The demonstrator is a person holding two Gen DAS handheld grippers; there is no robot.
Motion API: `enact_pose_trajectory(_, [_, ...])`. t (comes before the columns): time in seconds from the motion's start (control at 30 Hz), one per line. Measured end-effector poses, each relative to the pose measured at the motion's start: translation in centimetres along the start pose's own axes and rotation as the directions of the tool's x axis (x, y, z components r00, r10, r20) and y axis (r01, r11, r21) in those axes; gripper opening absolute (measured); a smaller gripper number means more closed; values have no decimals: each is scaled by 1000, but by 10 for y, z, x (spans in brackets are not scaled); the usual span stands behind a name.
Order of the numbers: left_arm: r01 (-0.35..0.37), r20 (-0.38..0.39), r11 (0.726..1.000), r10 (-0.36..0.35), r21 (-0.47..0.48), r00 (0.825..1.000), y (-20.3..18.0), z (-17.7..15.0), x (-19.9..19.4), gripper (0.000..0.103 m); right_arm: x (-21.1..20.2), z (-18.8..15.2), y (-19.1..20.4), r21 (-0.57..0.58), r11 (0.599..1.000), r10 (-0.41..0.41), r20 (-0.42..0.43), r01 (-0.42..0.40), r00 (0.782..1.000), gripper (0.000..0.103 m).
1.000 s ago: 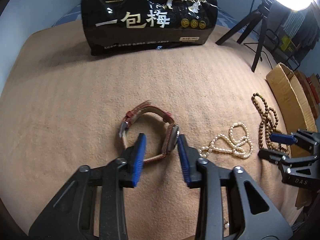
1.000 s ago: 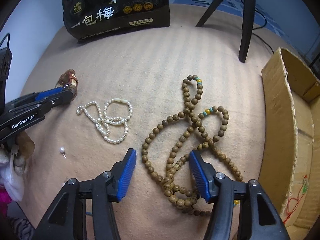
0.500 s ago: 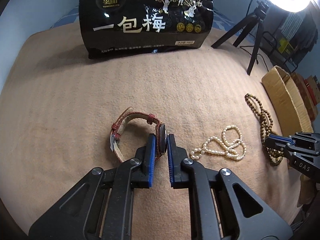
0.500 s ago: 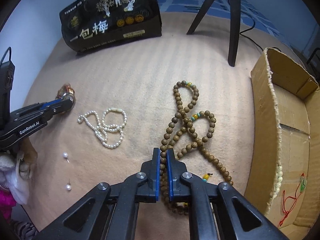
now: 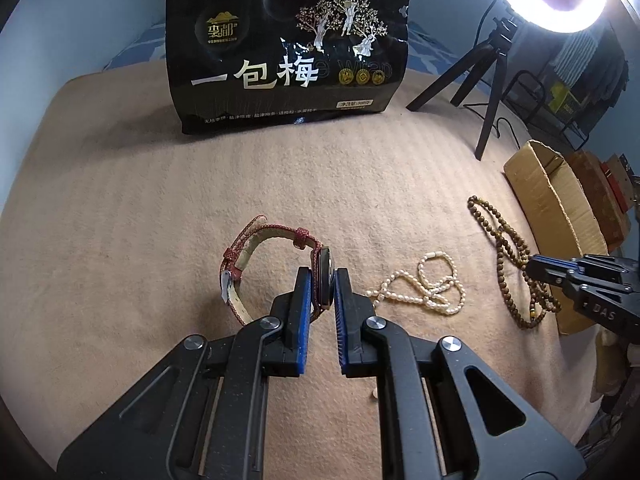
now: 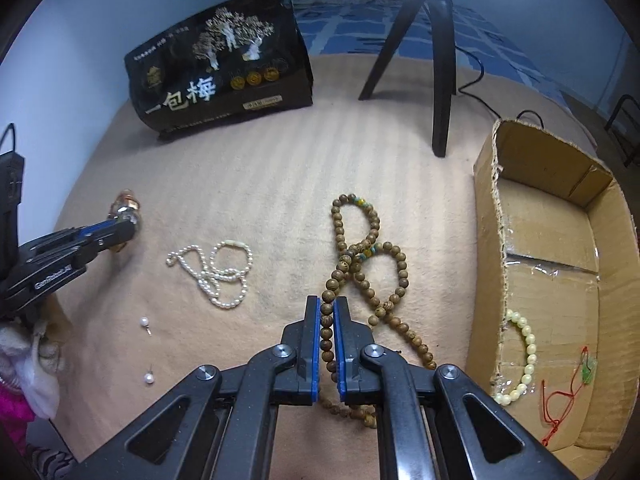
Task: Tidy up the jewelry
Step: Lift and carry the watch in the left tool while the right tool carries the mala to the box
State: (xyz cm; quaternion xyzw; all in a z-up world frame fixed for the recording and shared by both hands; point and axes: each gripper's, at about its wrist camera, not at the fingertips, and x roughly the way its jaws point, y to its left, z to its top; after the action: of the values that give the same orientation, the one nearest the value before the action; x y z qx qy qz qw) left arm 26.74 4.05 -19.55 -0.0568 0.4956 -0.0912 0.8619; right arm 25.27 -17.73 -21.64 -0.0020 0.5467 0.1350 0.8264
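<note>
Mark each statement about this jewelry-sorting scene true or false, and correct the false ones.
1. The left tongs are shut on the watch. True.
2. The right tongs are open above the pearl necklace. False: they are shut on the wooden bead necklace; the pearls lie untouched on the blanket.
3. The cardboard box already holds a pale bead bracelet and a red cord. True.
4. Two loose pearl pins lie inside the box. False: they lie on the blanket, left of the right tongs.
5. The black snack bag lies flat. False: it stands upright.
</note>
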Motion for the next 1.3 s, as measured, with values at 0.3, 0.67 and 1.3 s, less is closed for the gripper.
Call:
enact_pose_trajectory(0.3, [4, -4, 1000, -4, -2, 1000, 4, 0, 1, 9, 30, 10, 3, -12, 993, -115, -35, 115, 993, 53])
enact_pose_trajectory(0.67, [11, 1, 1000, -11, -12, 1000, 7, -1, -3, 9, 33, 16, -8, 22, 997, -67, -42, 68, 997, 10])
enact_pose_trajectory(1.3, [114, 96, 993, -115, 22, 989, -36, 6, -76, 9, -78, 9, -8, 12, 999, 29, 156, -31, 987, 4])
